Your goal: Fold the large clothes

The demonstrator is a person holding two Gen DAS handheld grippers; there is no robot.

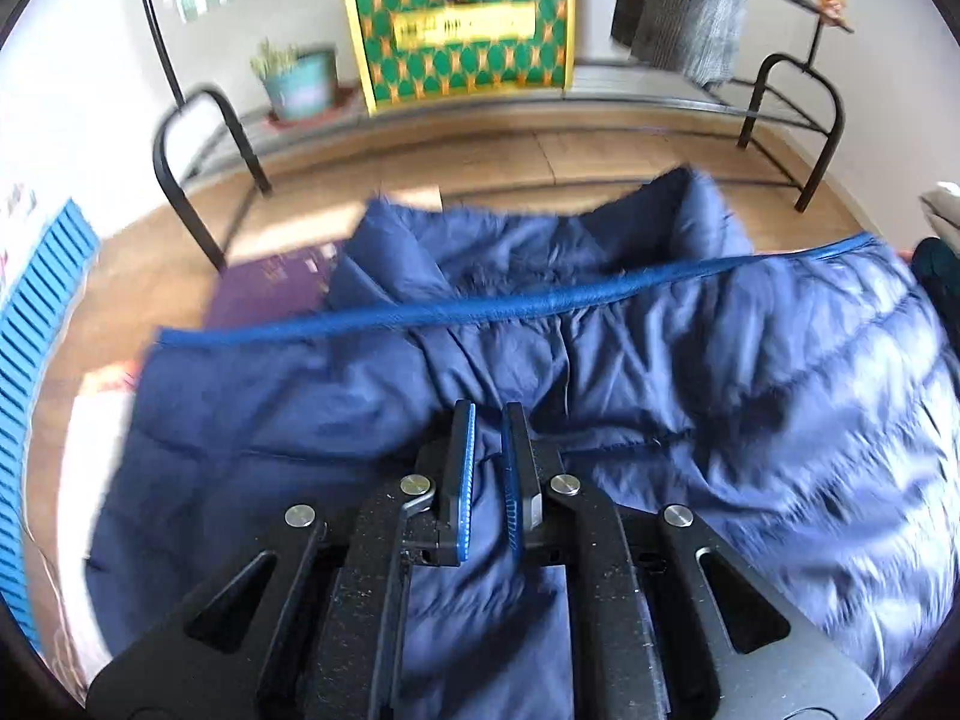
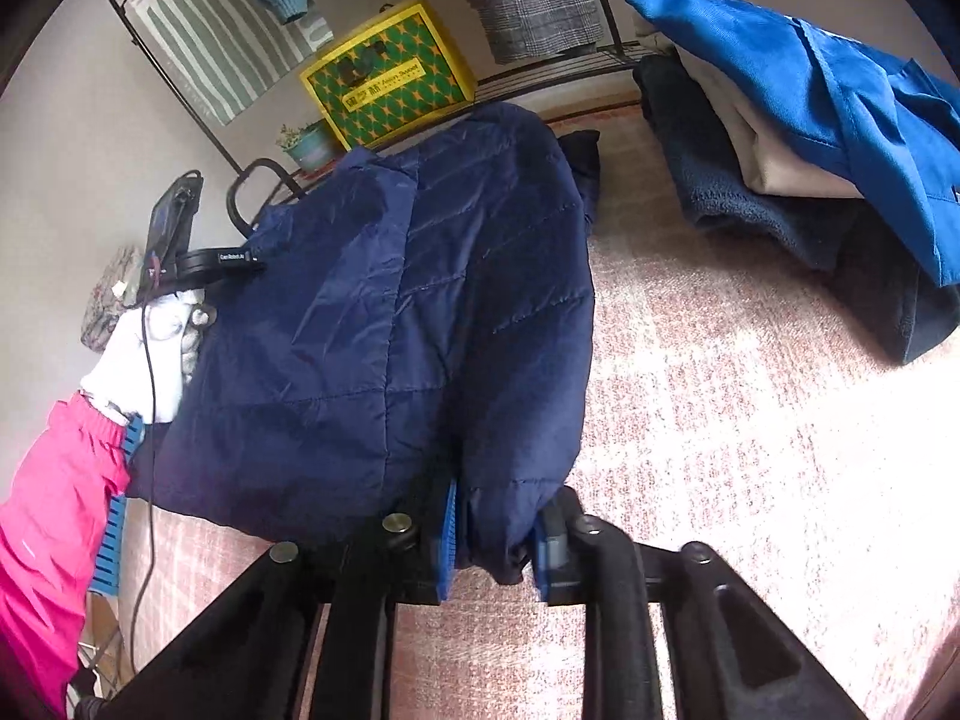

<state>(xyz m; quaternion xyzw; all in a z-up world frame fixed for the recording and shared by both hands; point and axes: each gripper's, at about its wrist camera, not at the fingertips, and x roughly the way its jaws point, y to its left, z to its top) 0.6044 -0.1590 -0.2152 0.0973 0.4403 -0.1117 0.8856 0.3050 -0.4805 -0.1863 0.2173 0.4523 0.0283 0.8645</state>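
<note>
A navy quilted puffer jacket [image 1: 630, 360] with a brighter blue trimmed hem lies bunched in front of me; it also shows in the right wrist view [image 2: 384, 336], lifted off the pink surface. My left gripper [image 1: 489, 420] is shut on a fold of the jacket, cloth running between its blue pads. My right gripper [image 2: 495, 531] is shut on the jacket's thick lower edge. The left gripper's body and the gloved hand holding it [image 2: 156, 348] show at the jacket's far left side in the right wrist view.
A pink textured cover [image 2: 750, 420] lies under the jacket. A stack of folded clothes [image 2: 810, 138] with a bright blue garment on top sits at the right. A black metal rack [image 1: 198, 168], a yellow-green box [image 1: 462, 24] and a potted plant [image 1: 300, 81] stand behind.
</note>
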